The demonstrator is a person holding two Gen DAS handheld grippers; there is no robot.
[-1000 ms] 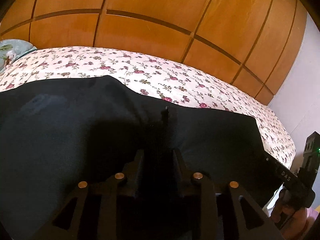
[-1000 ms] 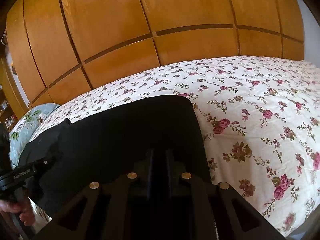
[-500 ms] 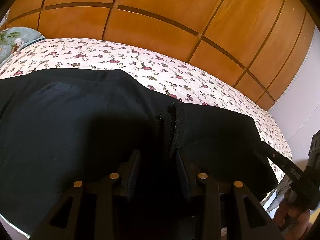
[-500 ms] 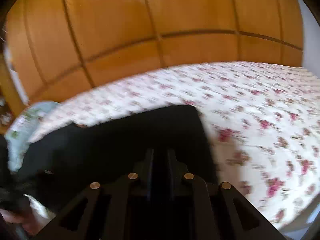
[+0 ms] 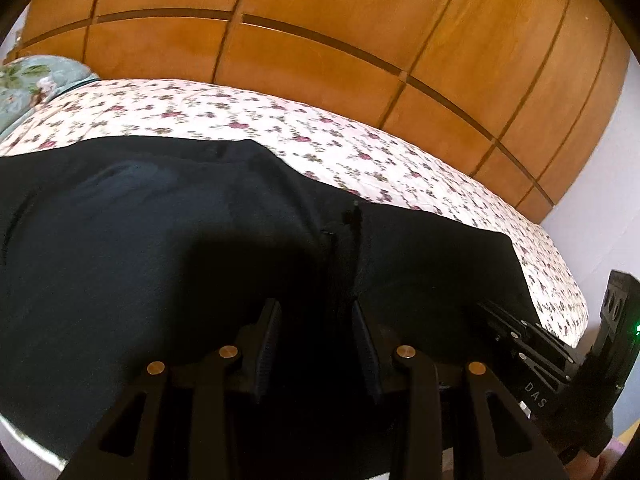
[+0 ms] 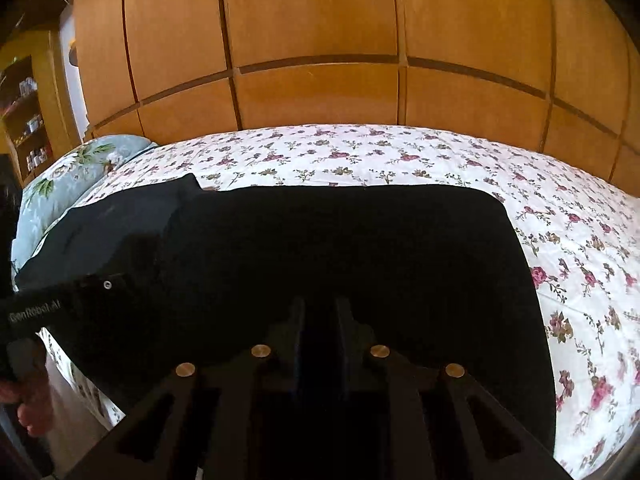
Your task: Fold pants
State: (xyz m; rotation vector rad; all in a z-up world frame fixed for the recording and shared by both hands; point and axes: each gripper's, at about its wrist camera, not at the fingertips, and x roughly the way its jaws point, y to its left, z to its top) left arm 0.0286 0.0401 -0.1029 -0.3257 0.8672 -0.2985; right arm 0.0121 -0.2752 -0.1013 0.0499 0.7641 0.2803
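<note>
Black pants (image 5: 160, 240) lie flat on a floral bedspread (image 5: 320, 136), along its near edge. In the left wrist view my left gripper (image 5: 316, 320) stands open over the pants, its fingers apart on either side of a raised ridge of cloth (image 5: 352, 232). In the right wrist view the pants (image 6: 340, 240) fill the middle. My right gripper (image 6: 320, 312) has its fingers close together on the near edge of the black cloth. The right gripper's body also shows at the right edge of the left wrist view (image 5: 560, 364).
A wooden panelled wardrobe (image 6: 320, 40) runs behind the bed. A pale green floral pillow (image 6: 68, 176) lies at the bed's left end. Wooden shelves (image 6: 28, 112) with small items stand far left. The floral bedspread (image 6: 580, 260) stretches to the right of the pants.
My left gripper has opened and the cloth ridge between its fingers now lies free. Both grippers have lowered the pants' near edge toward the bed. The right view has swung left.
</note>
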